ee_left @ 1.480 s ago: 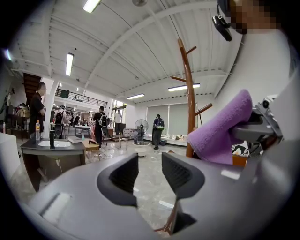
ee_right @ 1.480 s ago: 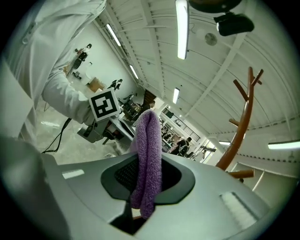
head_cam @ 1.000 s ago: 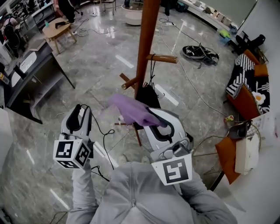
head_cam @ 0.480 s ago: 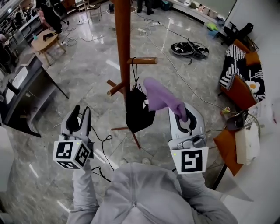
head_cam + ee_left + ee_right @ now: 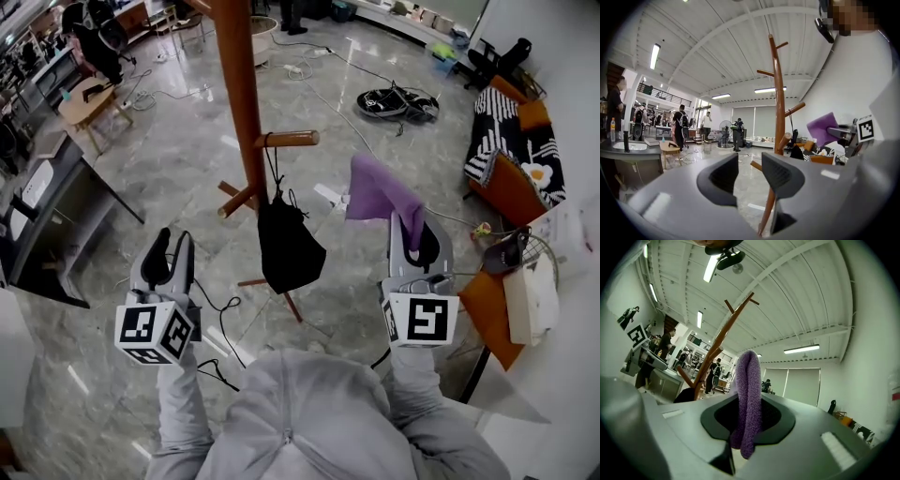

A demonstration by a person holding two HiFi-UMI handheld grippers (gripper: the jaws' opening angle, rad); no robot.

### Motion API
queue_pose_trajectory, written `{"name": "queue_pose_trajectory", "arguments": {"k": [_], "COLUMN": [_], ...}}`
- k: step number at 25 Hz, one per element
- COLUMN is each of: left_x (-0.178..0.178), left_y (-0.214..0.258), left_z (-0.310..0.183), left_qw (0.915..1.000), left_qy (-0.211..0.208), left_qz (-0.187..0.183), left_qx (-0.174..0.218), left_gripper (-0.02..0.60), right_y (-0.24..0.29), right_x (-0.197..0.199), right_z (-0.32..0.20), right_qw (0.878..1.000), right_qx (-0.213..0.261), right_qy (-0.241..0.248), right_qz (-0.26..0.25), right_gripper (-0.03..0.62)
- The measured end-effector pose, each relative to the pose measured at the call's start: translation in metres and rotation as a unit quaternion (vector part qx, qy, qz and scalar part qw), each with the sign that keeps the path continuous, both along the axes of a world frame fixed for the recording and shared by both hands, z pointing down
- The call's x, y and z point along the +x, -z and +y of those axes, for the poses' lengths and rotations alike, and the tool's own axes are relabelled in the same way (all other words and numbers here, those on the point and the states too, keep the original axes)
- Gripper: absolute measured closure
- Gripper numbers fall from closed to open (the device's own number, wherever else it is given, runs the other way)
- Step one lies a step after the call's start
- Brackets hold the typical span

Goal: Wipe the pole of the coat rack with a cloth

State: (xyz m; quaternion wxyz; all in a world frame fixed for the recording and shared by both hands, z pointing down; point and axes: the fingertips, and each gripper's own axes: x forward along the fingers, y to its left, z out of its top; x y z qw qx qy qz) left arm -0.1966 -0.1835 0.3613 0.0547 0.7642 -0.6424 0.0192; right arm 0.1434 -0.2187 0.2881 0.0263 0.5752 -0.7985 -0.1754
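The brown wooden pole [image 5: 239, 103] of the coat rack rises at upper centre, and a black bag [image 5: 286, 248] hangs from one of its pegs [image 5: 286, 140]. My right gripper [image 5: 413, 234] is to the right of the bag, apart from the pole, and shut on a purple cloth [image 5: 379, 192] that stands up from its jaws. That cloth [image 5: 749, 394] fills the jaw gap in the right gripper view, with the pole [image 5: 719, 341] off to the left. My left gripper [image 5: 170, 255] hangs lower left, open and empty. Beyond its jaws [image 5: 749, 176] the pole [image 5: 779, 93] shows.
A dark desk [image 5: 47, 178] and a small wooden table [image 5: 89, 94] stand at the left. On the right are a patterned sofa [image 5: 511, 141] and an orange chair [image 5: 487, 323]. Cables and a black object [image 5: 403, 101] lie on the marble floor. People stand far off.
My right gripper has carried the purple cloth rightward, from in front of the pole and bag to well clear of them. The left gripper has stayed in place.
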Motion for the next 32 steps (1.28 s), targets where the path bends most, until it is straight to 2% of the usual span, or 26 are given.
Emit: {"name": "queue_pose_trajectory", "arguments": {"k": [7,16,32], "left_x": [0.003,0.001,-0.005], "left_y": [0.002,0.003,0.003], "left_z": [-0.009,-0.013,-0.013], "left_qw": [1.0,1.0,1.0], "left_qy": [-0.004,-0.003,0.004], "left_qz": [-0.001,-0.005,-0.006], "left_qx": [0.002,0.003,0.0], "left_gripper": [0.419,0.419,0.419], "right_y": [-0.029,-0.049,-0.059], "right_x": [0.009,0.007,-0.007], "right_z": [-0.017,-0.024,-0.03], "right_qw": [0.999,0.995,0.993], "right_qx": [-0.018,-0.053,-0.074], "right_qy": [-0.022,-0.01,0.011], "right_qz": [-0.031,-0.088,-0.089], "right_gripper": [0.536,0.536,0.537]}}
